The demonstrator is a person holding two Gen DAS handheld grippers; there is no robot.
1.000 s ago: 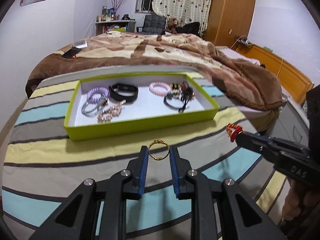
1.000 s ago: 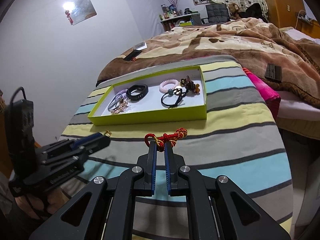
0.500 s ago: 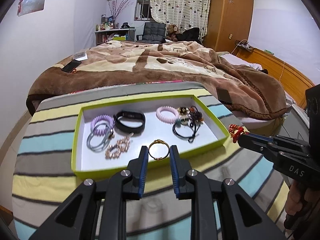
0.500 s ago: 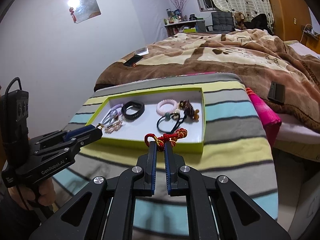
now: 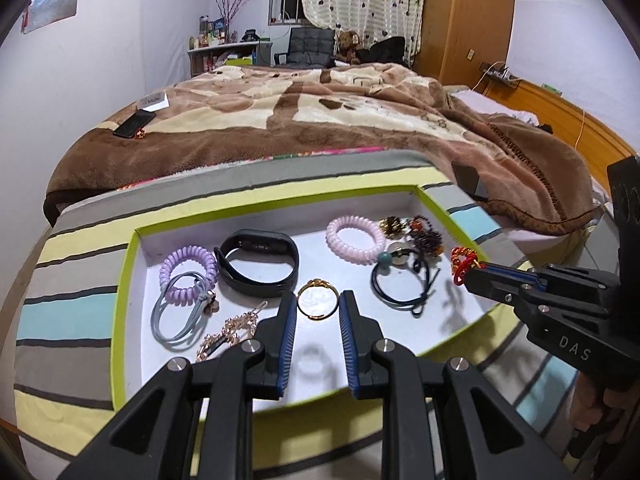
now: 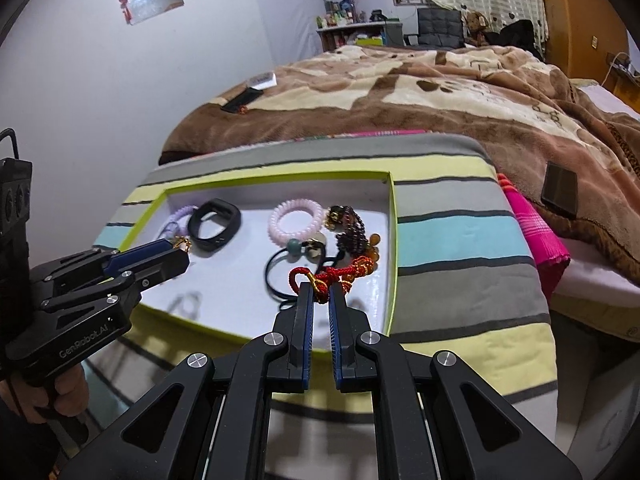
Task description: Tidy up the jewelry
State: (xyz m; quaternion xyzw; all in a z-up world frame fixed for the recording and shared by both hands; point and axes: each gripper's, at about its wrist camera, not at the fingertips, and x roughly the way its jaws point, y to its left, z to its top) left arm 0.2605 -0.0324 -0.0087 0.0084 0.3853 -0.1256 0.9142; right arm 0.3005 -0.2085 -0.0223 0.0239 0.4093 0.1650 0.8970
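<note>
A lime-green tray [image 5: 125,280] with a white floor lies on the striped table. My left gripper [image 5: 317,300] hangs over its middle, shut on a gold ring [image 5: 317,283] held across the pads. My right gripper [image 6: 321,289] is shut on a red cord bracelet [image 6: 340,274] above the tray's near right part. In the left wrist view the right gripper [image 5: 469,276] enters from the right with the red cord bracelet [image 5: 461,261] at its tip. The right wrist view shows the left gripper [image 6: 180,249] and gold ring [image 6: 183,243] over the tray's [image 6: 394,240] left side.
In the tray lie a purple coil tie [image 5: 188,270], a black band [image 5: 258,264], a pink coil tie [image 5: 354,238], a black elastic [image 5: 400,286], dark beads [image 5: 426,236] and a rose-gold chain [image 5: 228,332]. Behind the table is a bed with a brown blanket [image 5: 320,120].
Both grippers have moved forward from above the striped cloth to above the tray, the left one carrying the ring and the right one the red bracelet. Their jaws stand as before.
</note>
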